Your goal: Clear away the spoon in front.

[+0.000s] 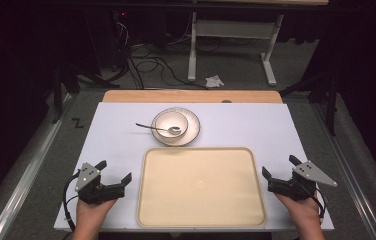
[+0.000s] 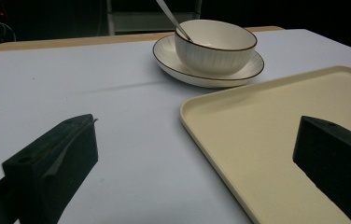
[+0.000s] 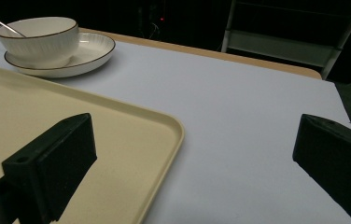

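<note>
Nothing is in hand yet. The left gripper (image 1: 114, 174) sits at the lower left of the high view, jaws spread wide with only bare table between them, and the right gripper (image 1: 280, 170) mirrors it at the lower right, jaws just as wide and holding nothing. Between them lies the tray (image 1: 202, 218), cream-coloured and bare, filling the lower centre of the frame. Just above it, upper centre, the bowl (image 1: 170, 121) stands on the plate (image 1: 192, 128), and the spoon (image 1: 149, 126) rests in the bowl with its handle sticking out to the left. By the look of it the dishes are the job and all of it is left to do: neither gripper touches them. The table (image 1: 116, 135) wears a white top with a wooden strip along its far edge. Beyond it, the room is dark: grey floor, tangled cables (image 1: 148, 65), a white frame stand (image 1: 231, 35).
</note>
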